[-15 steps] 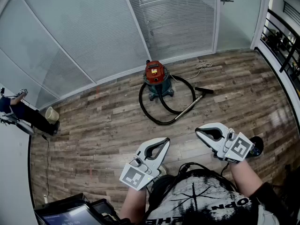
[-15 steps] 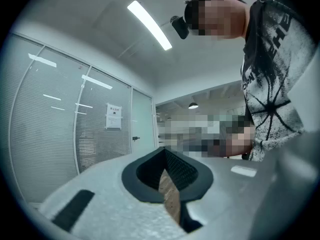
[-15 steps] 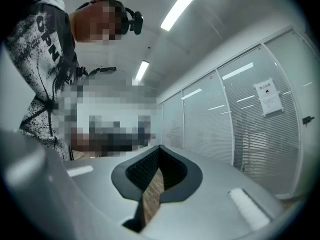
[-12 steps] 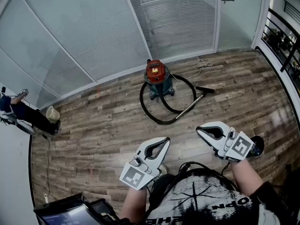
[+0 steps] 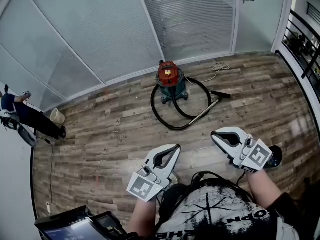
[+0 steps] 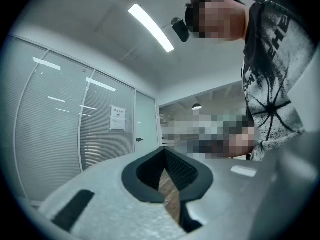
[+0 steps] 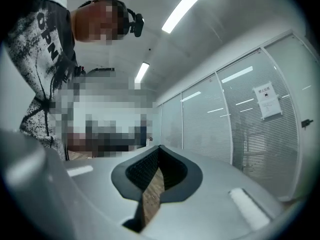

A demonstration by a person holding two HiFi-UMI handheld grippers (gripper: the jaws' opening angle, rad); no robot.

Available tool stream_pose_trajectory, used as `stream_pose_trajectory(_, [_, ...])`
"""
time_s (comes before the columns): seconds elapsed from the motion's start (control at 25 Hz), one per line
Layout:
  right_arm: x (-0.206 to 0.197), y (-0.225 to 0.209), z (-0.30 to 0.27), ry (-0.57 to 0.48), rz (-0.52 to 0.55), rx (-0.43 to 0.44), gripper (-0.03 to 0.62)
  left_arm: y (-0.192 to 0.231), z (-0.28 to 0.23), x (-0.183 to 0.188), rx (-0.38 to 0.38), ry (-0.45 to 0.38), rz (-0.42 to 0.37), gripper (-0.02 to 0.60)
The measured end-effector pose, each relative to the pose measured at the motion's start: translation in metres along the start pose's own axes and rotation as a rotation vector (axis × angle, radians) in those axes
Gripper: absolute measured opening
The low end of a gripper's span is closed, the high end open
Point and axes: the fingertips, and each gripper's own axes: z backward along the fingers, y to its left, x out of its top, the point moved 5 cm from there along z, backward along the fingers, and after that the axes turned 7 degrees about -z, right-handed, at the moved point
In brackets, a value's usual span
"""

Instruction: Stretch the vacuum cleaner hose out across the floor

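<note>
The vacuum cleaner (image 5: pixel 169 80), with a red top and teal drum, stands on the wood floor by the glass wall. Its black hose (image 5: pixel 159 115) curls in loops in front of it and runs into a metal wand (image 5: pixel 203 114) ending in a black nozzle (image 5: pixel 220 94). My left gripper (image 5: pixel 177 147) and right gripper (image 5: pixel 213 133) are held near my body, well short of the hose. Both are shut with nothing in them. In the left gripper view the left gripper (image 6: pixel 163 149) has its jaws together, with glass wall beyond. In the right gripper view the right gripper (image 7: pixel 159 147) looks the same.
A pale power cord (image 5: pixel 220 68) lies coiled behind the vacuum. Curved glass partitions (image 5: pixel 100 29) close off the far side. A person (image 5: pixel 27 116) and a beige bin (image 5: pixel 57 117) are at the left. A black railing (image 5: pixel 300 39) runs along the right. A dark device (image 5: pixel 75 228) sits at bottom left.
The whole head view has shifted slightly, so the vacuum sits a bit further right in the picture. Both grippers stay shut and in much the same place.
</note>
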Motion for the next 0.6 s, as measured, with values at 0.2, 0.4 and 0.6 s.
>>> stream_pose_trajectory(0.2, [0.007, 0.009, 0.008, 0.007, -0.006, 0.03, 0.006, -0.008, -0.003, 0.005, -0.024, -0.035, -0.029, 0.001])
stream_pose_trajectory(0.4, [-0.009, 0.01, -0.001, 0.011, -0.006, 0.053, 0.006, -0.006, 0.001, -0.007, -0.004, -0.05, 0.015, 0.001])
stream_pose_trajectory(0.6, [-0.004, 0.006, -0.018, 0.031, -0.004, 0.087, 0.006, 0.01, 0.005, -0.005, 0.031, -0.04, 0.014, 0.002])
